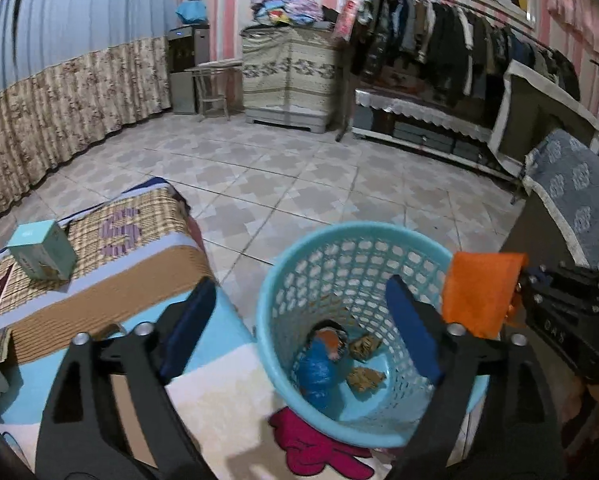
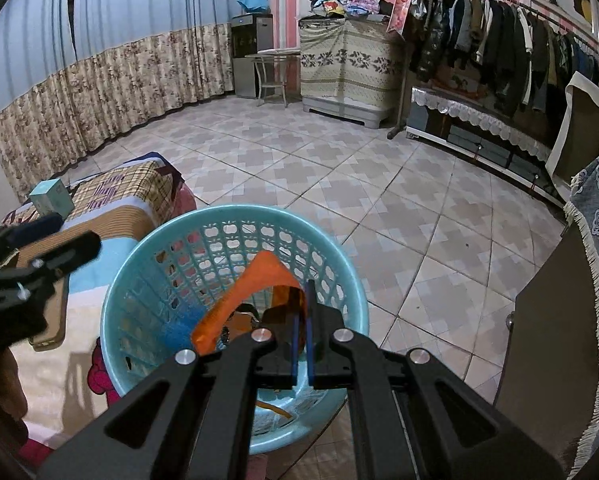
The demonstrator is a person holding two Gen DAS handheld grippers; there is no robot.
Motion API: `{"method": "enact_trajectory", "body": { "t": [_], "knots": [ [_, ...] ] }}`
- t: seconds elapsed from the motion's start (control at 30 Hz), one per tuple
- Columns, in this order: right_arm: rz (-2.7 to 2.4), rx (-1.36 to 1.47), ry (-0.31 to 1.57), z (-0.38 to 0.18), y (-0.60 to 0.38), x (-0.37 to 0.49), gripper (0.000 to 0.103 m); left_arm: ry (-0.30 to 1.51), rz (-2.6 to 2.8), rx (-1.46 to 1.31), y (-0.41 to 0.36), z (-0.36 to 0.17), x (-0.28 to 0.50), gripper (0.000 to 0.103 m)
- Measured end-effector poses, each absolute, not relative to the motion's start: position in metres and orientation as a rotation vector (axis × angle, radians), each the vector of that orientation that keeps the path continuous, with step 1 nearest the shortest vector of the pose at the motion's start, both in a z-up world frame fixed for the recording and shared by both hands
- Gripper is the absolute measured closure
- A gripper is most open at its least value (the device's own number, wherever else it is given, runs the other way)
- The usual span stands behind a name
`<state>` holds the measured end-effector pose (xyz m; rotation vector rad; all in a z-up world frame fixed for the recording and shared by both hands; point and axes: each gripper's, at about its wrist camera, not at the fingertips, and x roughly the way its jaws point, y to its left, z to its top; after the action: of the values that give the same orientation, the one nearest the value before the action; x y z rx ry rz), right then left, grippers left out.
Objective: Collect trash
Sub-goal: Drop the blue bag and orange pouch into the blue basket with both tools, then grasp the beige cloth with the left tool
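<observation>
A light blue mesh trash basket (image 1: 283, 280) (image 2: 139, 264) stands on the tiled floor beside the bed. Inside lie a blue bag (image 1: 317, 376) and brown crumpled scraps (image 1: 365, 378). My right gripper (image 2: 302, 304) (image 1: 519, 292) is shut on an orange wrapper (image 2: 259, 284) (image 1: 479, 292) and holds it over the basket's opening, near the right rim. My left gripper (image 1: 299, 312) (image 2: 59, 236) is open and empty, its fingers spread above the basket's left side and the bed edge.
A bed with a patterned blanket (image 1: 111, 280) lies at the left, with a small teal box (image 1: 43, 250) on it. A dark cabinet with a blue-grey cloth (image 2: 595, 240) stands at the right. A clothes rack (image 2: 499, 40) and covered furniture line the far wall.
</observation>
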<state>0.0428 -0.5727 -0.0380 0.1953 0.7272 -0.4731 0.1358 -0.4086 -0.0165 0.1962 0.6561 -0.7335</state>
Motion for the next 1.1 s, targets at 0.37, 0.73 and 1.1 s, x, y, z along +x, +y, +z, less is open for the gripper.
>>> {"method": "enact_trajectory", "body": {
  "t": [0.37,0.73,1.1],
  "knots": [
    [-0.434,0.208,0.866,-0.072,-0.562,0.080,0.099,0.626,-0.628,0.177,-0.370,-0.010,0.147,0.006],
    [-0.455,0.183,0.986,-0.087,-0.555,0.103,0.037,0.607,-0.600,0.172,-0.344,-0.008,0.148,0.006],
    [-0.482,0.183,0.801,-0.056,-0.536,0.080,0.015,0.593,-0.541,0.115,-0.300,-0.001,0.147,0.006]
  ]
}}
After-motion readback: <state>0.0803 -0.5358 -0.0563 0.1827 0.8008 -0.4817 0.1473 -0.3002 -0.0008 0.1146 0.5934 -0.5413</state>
